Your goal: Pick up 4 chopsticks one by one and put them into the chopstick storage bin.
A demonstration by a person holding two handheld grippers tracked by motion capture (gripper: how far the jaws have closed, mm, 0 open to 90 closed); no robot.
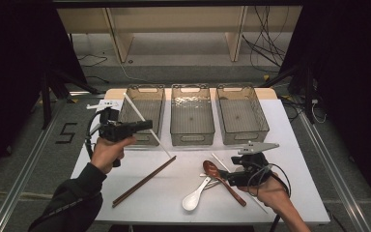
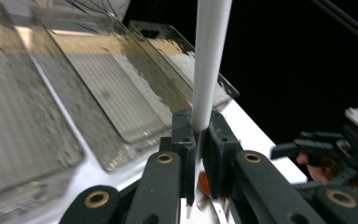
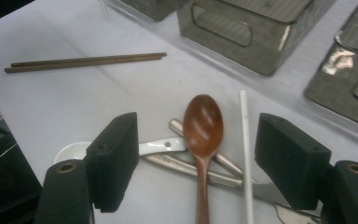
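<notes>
My left gripper (image 1: 147, 125) is shut on a white chopstick (image 1: 134, 107), held above the table at the front of the left clear bin (image 1: 145, 88). In the left gripper view the jaws (image 2: 199, 128) pinch the white chopstick (image 2: 209, 60) near its lower end. My right gripper (image 1: 223, 177) stands open low over a wooden spoon (image 1: 211, 168). Between its jaws (image 3: 200, 137) lie the wooden spoon (image 3: 203, 123), a second white chopstick (image 3: 245, 140), a white ceramic spoon (image 3: 158, 147) and a metal utensil (image 3: 191, 165); the pads touch none of them.
Three clear bins stand in a row at the back of the white table (image 1: 290, 159): left, middle (image 1: 192, 137) and right (image 1: 245, 137). A pair of brown chopsticks (image 1: 145, 180) lies diagonally at the front left. The white ceramic spoon (image 1: 193, 199) rests near the front edge.
</notes>
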